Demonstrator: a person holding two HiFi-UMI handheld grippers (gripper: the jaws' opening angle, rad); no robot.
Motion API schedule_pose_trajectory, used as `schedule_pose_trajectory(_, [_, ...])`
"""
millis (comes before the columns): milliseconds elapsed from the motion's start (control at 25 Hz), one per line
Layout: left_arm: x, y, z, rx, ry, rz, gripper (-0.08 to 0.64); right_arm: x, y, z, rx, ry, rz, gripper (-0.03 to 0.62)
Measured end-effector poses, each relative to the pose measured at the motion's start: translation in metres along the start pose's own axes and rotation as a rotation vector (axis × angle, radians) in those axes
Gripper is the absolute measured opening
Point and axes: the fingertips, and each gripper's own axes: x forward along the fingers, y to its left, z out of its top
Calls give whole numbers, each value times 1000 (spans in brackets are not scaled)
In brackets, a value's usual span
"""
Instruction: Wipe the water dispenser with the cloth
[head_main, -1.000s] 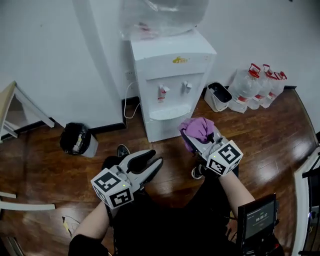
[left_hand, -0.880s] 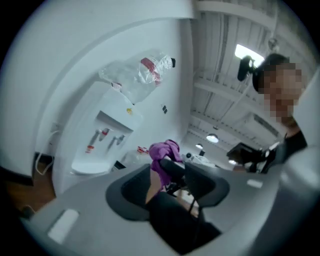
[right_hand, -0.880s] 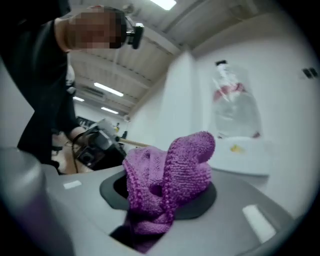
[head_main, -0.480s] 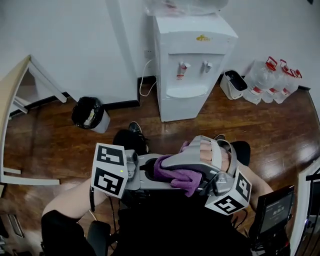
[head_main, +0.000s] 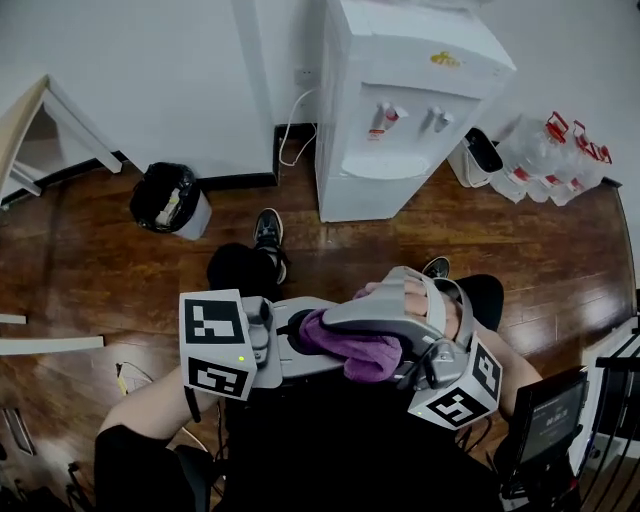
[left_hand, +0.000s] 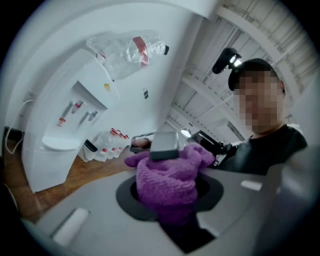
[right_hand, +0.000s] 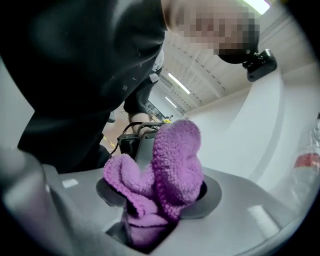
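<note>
Handing over the cloth (head_main: 365, 355): my left gripper (head_main: 300, 345) has just closed, grasping it; my right gripper (head_main: 350, 325) has just opened, released. I judge the dispenser (head_main: 400, 110) unwiped.

I see bare wooden floor (head_main: 380, 250) between me and the water dispenser (head_main: 400, 110), so the straight way to its front is free. Its right side is crowded by a small white bin (head_main: 483, 150) just beside it and water jugs (head_main: 560, 160) beyond. On its left a cable (head_main: 290, 130) hangs at the wall, and a black bin (head_main: 168, 200) stands well apart
</note>
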Motion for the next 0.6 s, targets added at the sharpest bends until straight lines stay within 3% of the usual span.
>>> schedule_pose_trajectory(160, [-33,29,25,85,-90,68,130,-2,-26,-37,118,60,-75,282])
schedule_pose_trajectory(360, [-63,50,76,241,-179,184,132,-36,-75,-61,424,-13,-269,265])
schedule_pose_trajectory(480, [-57,64,109,461,-141,283,133,-52,-101,-74,537,-52,-397,248])
schedule_pose_trajectory(600, [-43,87,147,684,-47,344,137,-70,-123,-97,625,-70,-521,210])
